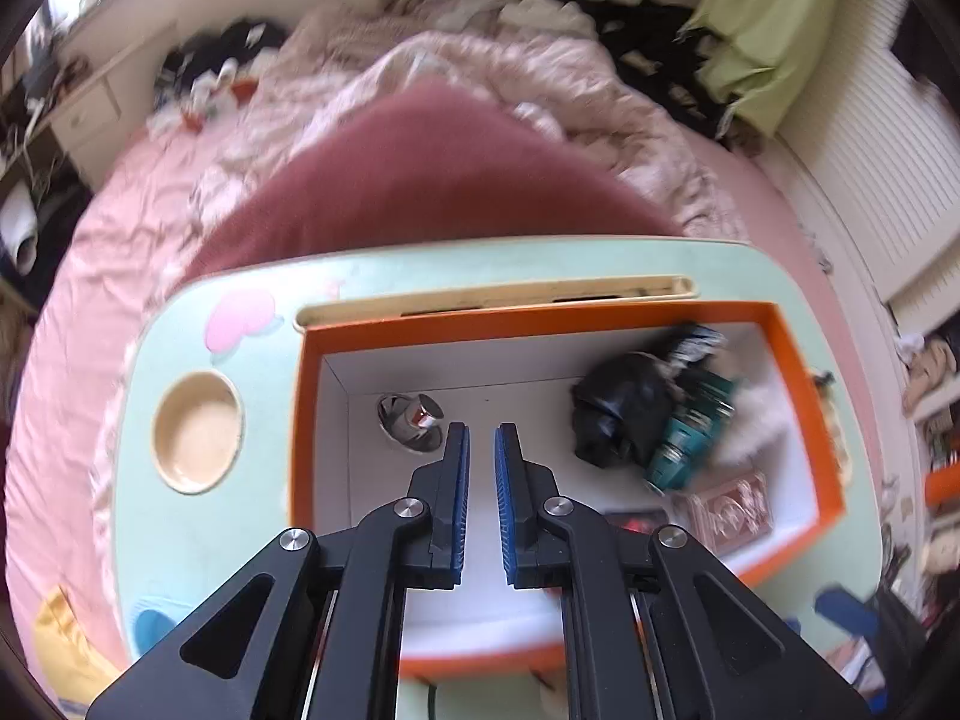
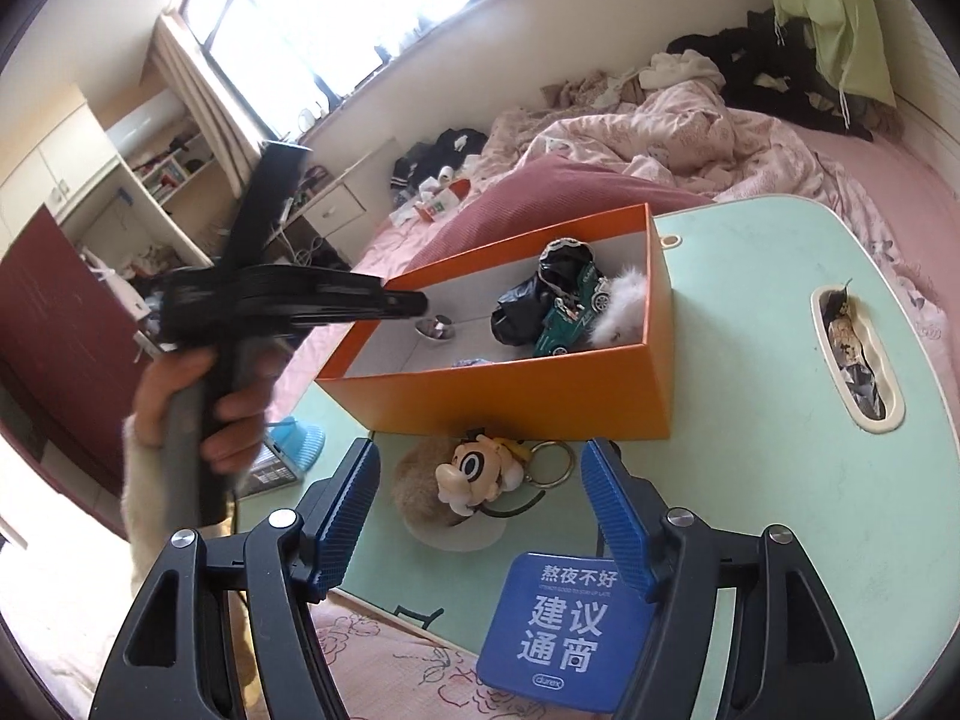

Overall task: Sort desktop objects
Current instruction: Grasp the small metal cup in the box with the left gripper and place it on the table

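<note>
Right tool (image 2: 480, 516) gapes above blue tin (image 2: 564, 630) reading "durex".

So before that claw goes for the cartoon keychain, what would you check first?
1. Right claw open: ok.
2. Cartoon keychain lined up between its fingers: ok.
3. Blue tin clear of the fingers: not ok, it lies right under them.
4. Orange box has free room: ok.
5. Left claw empty: ok, nearly shut on nothing.
6. Left claw clear of the box: not ok, it hangs over it.
</note>
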The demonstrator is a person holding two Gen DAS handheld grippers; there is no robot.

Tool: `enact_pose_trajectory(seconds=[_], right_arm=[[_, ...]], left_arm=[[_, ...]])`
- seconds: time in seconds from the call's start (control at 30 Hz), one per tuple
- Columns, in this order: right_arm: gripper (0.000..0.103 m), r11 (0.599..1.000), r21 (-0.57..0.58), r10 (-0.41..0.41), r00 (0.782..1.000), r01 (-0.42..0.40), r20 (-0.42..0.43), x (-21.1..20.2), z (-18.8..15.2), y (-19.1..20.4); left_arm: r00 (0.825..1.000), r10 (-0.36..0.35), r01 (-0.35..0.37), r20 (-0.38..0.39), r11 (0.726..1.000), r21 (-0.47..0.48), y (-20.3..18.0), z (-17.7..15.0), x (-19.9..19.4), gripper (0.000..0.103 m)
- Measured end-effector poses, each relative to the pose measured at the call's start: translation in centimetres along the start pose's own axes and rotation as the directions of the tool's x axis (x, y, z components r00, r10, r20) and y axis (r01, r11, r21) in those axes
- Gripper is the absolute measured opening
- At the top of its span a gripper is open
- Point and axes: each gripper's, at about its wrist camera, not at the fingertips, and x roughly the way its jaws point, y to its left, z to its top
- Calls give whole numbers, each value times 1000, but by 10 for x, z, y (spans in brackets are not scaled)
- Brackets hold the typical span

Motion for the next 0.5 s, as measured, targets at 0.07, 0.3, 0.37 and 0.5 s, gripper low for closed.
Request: enact_pose_trajectory(seconds=[0.07,0.3,0.37,0.5], right_arm=[[70,1000,7,2,1000,-2,6,-2,0,-3],[70,999,24,40,999,-40,7,-5,1,-6],[70,999,24,38,999,-38,5,-4,1,-6],[70,999,23,38,999,-38,0,-2,0,-6]], left_arm=[[1000,2,-2,-1,1000,-10,2,1,5,16],[994,111,-110,-12,994,22,2,0,20,51],[992,124,-124,-8,991,43,-1,0,24,51],[989,145,-144,-14,987,73,-4,-1,25,51]])
